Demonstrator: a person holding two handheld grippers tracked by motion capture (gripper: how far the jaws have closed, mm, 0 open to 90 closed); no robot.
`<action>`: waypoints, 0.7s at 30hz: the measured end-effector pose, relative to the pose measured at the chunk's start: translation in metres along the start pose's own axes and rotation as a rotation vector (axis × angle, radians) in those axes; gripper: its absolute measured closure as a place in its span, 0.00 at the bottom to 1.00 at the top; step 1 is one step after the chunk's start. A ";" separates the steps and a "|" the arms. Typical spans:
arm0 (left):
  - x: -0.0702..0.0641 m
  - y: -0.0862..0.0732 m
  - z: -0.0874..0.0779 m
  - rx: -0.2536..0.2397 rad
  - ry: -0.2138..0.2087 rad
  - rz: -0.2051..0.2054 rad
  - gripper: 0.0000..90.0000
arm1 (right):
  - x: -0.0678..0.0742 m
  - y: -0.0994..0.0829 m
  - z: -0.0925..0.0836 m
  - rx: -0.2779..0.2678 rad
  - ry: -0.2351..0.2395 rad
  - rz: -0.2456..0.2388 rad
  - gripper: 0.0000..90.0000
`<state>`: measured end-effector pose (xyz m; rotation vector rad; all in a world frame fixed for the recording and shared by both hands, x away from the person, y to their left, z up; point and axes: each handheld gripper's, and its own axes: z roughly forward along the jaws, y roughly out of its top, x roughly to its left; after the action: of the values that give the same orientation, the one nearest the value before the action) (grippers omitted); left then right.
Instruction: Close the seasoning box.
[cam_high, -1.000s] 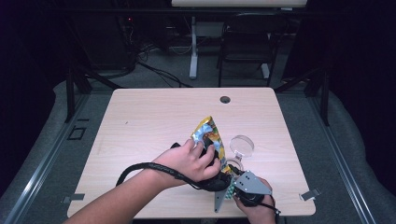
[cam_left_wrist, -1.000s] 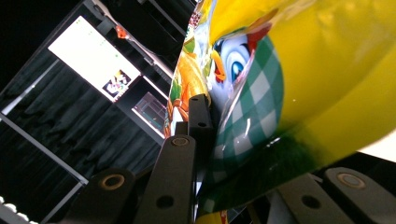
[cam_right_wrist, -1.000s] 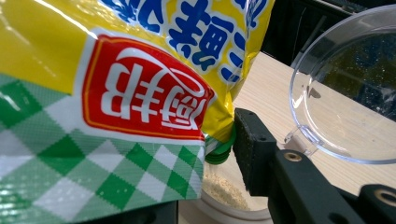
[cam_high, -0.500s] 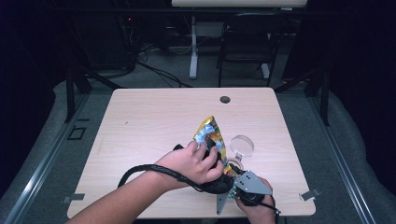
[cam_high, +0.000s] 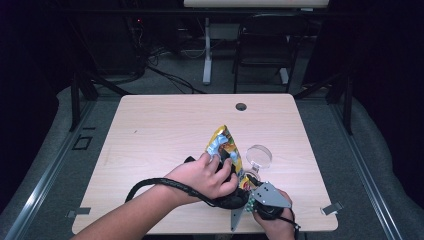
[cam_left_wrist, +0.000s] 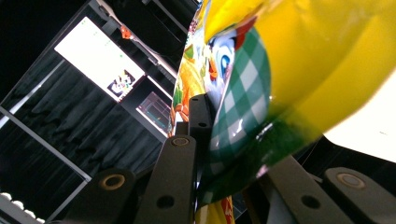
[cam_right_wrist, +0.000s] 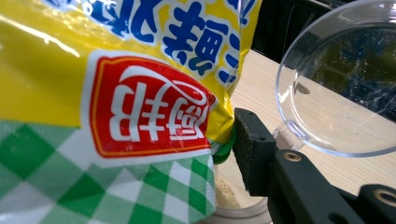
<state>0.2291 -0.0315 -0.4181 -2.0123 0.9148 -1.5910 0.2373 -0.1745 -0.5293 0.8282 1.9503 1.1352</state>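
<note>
Snack bag (cam_high: 225, 147) stands tilted at the tabletop's (cam_high: 150, 130) near right, over a clear jar (cam_right_wrist: 243, 212) with its hinged lid (cam_high: 259, 155) open. My left gripper (cam_left_wrist: 219, 140) pinches the bag; my right gripper's (cam_right_wrist: 233, 140) fingers (cam_right_wrist: 252, 154) look clamped beside its lower corner. I'd keep the corner over the mouth, tipping slowly.

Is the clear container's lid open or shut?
Open: the clear lid stands flipped up on its hinge, leaving the container mouth uncovered below the snack bag.
</note>
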 end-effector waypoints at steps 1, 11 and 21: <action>0.000 0.000 0.000 0.004 0.000 0.006 0.95 | -0.001 0.000 0.000 -0.002 -0.001 0.002 0.79; 0.002 -0.002 0.000 -0.005 -0.006 -0.004 0.94 | 0.000 0.001 -0.001 0.003 0.012 0.015 0.79; 0.003 -0.004 0.001 -0.006 -0.018 -0.004 0.94 | 0.000 0.003 -0.004 0.005 0.022 0.021 0.79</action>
<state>0.2313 -0.0307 -0.4139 -2.0299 0.9105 -1.5721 0.2343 -0.1747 -0.5255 0.8441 1.9674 1.1576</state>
